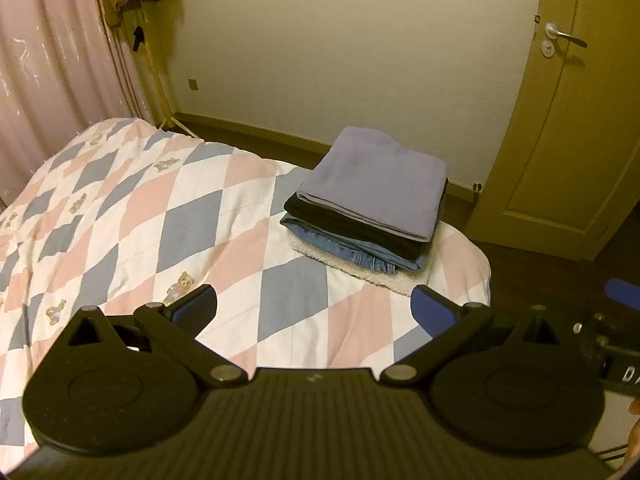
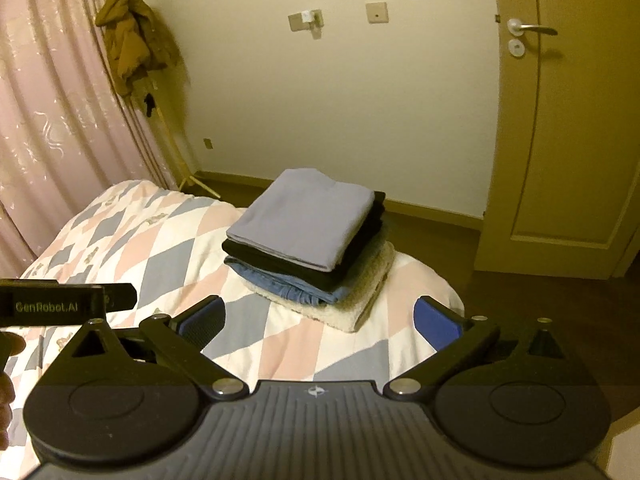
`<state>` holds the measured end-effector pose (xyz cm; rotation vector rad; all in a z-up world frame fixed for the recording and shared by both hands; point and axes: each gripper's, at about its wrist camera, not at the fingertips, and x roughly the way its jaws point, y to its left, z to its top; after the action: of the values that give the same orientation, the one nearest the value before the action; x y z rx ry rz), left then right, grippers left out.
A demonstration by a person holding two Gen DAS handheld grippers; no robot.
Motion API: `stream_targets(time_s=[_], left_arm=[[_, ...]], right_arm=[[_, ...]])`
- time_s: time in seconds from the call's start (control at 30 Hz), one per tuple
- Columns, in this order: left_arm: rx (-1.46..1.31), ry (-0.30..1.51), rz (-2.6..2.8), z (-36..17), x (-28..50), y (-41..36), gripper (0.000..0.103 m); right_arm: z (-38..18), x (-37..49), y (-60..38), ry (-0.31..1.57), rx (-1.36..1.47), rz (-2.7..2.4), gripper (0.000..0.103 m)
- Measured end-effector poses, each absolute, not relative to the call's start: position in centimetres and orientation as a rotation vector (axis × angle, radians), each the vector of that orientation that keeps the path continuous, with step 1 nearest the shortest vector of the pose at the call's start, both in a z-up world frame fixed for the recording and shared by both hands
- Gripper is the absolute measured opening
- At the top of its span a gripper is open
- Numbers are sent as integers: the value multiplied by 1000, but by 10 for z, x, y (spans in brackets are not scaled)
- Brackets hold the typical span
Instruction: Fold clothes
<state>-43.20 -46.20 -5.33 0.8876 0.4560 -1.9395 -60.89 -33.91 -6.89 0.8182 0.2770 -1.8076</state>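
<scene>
Hovering low over the quilt, left gripper and right gripper both stood wide and empty, the folded stack lying ahead near the bed's far corner, nearer the right.

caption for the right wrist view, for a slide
Open right claw above a quilt, facing a folded stack near the bed's corner.

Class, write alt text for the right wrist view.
A neat stack of folded clothes sits on a checked quilt, beyond the open, empty right gripper. A closed door stands at right.
</scene>
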Motion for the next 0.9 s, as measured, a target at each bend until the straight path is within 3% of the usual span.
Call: stream_targets(time_s=[0.43, 0.9], left_arm=[[812, 480, -1927, -58, -397, -414, 102], [892, 501, -1863, -81, -382, -417, 102]], right_arm=[[-70, -586, -330, 379, 872, -1899, 103], [-89, -576, -343, 463, 923, -1883, 103]])
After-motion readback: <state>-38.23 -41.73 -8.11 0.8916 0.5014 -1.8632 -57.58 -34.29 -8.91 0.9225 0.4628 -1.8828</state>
